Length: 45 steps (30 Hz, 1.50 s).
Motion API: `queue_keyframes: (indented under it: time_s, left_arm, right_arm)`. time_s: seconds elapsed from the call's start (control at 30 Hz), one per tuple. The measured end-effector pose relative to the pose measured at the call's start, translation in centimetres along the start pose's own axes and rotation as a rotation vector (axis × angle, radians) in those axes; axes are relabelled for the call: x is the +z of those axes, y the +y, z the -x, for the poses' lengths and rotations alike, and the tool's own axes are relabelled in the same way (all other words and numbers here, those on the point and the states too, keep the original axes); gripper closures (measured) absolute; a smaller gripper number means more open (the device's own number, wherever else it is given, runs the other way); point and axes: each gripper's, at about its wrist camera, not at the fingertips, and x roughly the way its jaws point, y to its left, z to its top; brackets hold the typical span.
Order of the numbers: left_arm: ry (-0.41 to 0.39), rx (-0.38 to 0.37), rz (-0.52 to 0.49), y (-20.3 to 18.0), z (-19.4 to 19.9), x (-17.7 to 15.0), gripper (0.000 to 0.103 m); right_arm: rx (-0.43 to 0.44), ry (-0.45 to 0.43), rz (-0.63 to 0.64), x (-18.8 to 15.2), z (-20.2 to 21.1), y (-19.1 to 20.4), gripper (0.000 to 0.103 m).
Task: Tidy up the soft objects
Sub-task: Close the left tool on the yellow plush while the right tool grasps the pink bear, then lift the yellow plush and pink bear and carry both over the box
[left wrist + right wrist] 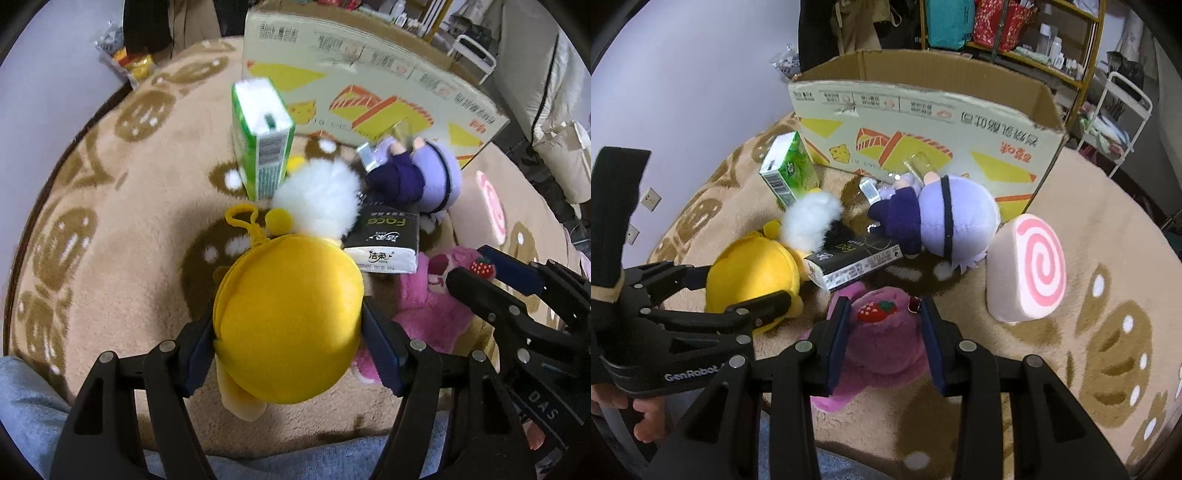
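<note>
**Barely begun: both grippers on toys, box not yet filled**

Plainly little is sorted. The left gripper (288, 334) has its jaws clamped on the round yellow plush pouch with a zip and clip ring (290, 325), near the left of the pile. The right gripper (884, 345) straddles the pink plush bear with a strawberry on its head (877, 332); its pads touch the fur, but I cannot tell whether it truly grips.

Still lying on the tan patterned fleece rug (1108, 258): a purple-haired plush doll (945, 221), a white fluffy pom-pom (810, 218), and a pink swirl roll cushion (1027, 269) on the right. Green (264, 144) and black (853, 264) tissue packs lie among them. The open printed cardboard box (923, 129) stands at the far side; its inside is hidden.
</note>
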Motion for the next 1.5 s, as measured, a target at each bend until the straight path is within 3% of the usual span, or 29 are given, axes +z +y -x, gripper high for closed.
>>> queue_keyframes:
  time_s: [0.13, 0.43, 0.57, 0.83, 0.97, 1.17, 1.5]
  left_arm:
    - [-0.067, 0.018, -0.004, 0.0, 2.2, -0.9, 0.031]
    - [-0.271, -0.022, -0.028, 0.2, 7.4, -1.0, 0.031]
    - [-0.386, 0.044, -0.055, -0.2, 9.6, -1.0, 0.031]
    - [-0.510, 0.045, -0.067, 0.0, 13.3, 0.1, 0.031]
    - [-0.564, 0.025, -0.060, 0.0, 15.3, 1.3, 0.031]
    - [-0.656, 0.054, -0.089, -0.7, 17.6, 3.6, 0.031]
    - [-0.797, 0.055, -0.115, -2.2, 20.2, 8.8, 0.030]
  right_arm:
    - [-0.021, -0.041, -0.012, -0.1, 1.0, -0.4, 0.064]
    - [-0.058, -0.171, -0.069, 0.7, 4.6, -2.1, 0.064]
    - [-0.067, -0.248, -0.113, 1.2, 6.8, -3.5, 0.064]
    - [-0.054, -0.393, -0.167, 2.7, 11.3, -5.0, 0.064]
    - [-0.050, -0.477, -0.165, 3.3, 13.6, -5.3, 0.064]
    - [-0.036, -0.587, -0.199, 5.1, 16.8, -6.3, 0.064]
    - [-0.069, -0.688, -0.186, 9.7, 18.7, -7.4, 0.064]
